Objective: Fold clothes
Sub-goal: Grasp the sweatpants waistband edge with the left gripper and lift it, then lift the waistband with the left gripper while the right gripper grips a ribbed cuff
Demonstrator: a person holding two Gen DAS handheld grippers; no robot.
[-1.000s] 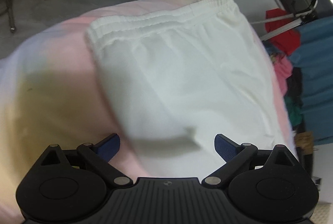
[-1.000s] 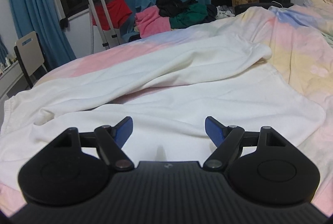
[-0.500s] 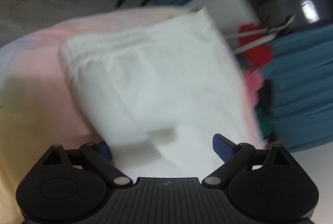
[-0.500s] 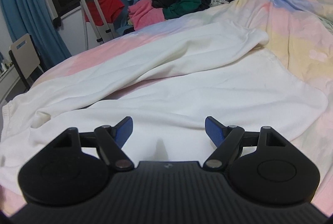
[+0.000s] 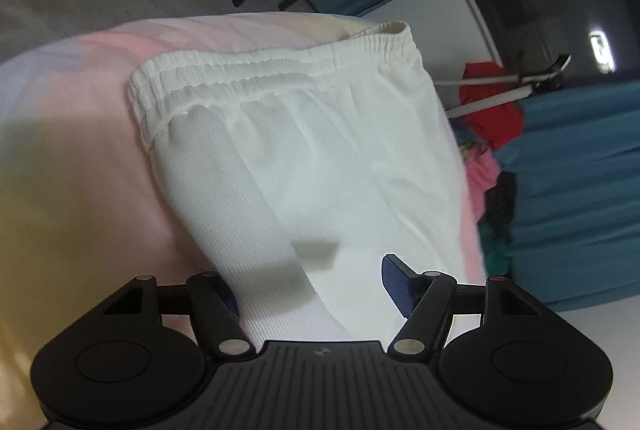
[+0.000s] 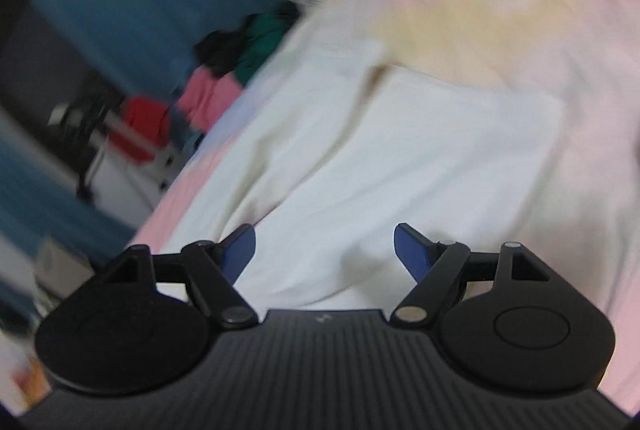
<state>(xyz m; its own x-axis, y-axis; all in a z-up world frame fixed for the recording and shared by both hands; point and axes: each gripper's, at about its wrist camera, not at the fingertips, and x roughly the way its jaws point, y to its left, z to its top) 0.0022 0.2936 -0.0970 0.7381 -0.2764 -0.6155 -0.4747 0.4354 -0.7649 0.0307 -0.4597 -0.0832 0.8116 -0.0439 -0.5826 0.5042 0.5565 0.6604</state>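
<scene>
Left hand-held gripper [image 5: 308, 286] is closing around a fold of the white trousers [image 5: 304, 158] on the bed [image 5: 72, 158], its left pad half hidden by cloth. Right hand-held gripper [image 6: 324, 250] hangs wide open, empty, over the blurred trousers.

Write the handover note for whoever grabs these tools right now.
Left tool: jaws closing around the near edge of the white trousers; cloth is between them, not yet pinched.
Right tool: open, empty, over the trouser legs; view blurred.
Trousers lie spread on the pastel bedspread, elastic waistband at the far end.
Done: no fold visible.
Left: finish the grip, fold.
</scene>
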